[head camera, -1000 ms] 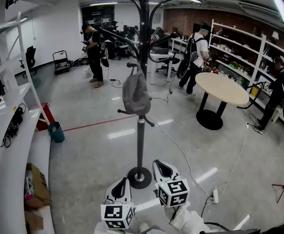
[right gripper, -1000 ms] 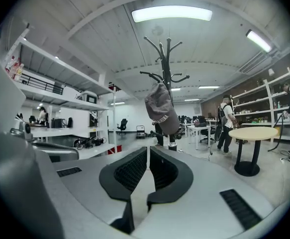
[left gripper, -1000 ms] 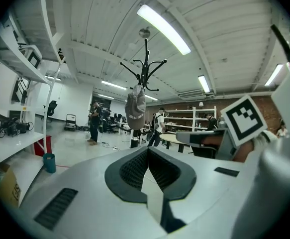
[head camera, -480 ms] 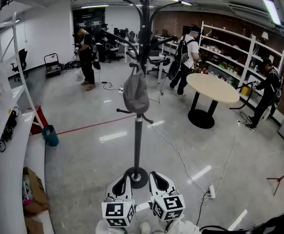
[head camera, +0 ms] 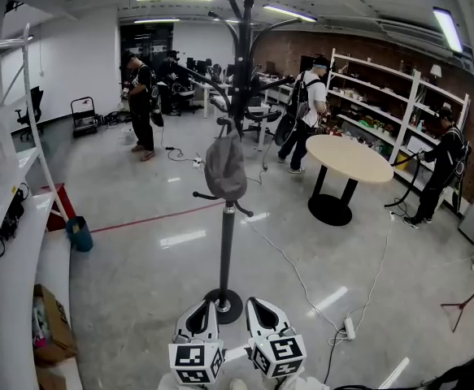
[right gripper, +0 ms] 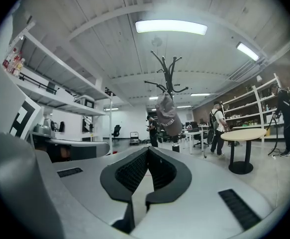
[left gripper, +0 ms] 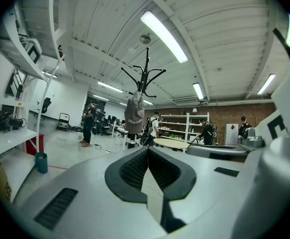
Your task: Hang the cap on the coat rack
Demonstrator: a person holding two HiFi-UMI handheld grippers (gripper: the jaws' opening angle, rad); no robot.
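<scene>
Cap on the rack, both hand-held grippers empty.

We see the grey cap (head camera: 225, 167) hanging from a hook partway up the black coat rack (head camera: 226, 254), against its pole. The rack stands on the glossy floor (head camera: 139, 275). Our left hand-held gripper (head camera: 205, 309) and right hand-held gripper (head camera: 255, 307) sit low, side by side near the rack's base and well below the cap. Each has its jaws pressed together on nothing. A round table (head camera: 349, 157) stands off to the right.

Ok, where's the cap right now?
The grey cap hangs from an arm of the black coat rack, at the centre of the head view and about midway up the pole, with the round table to its right.
</scene>
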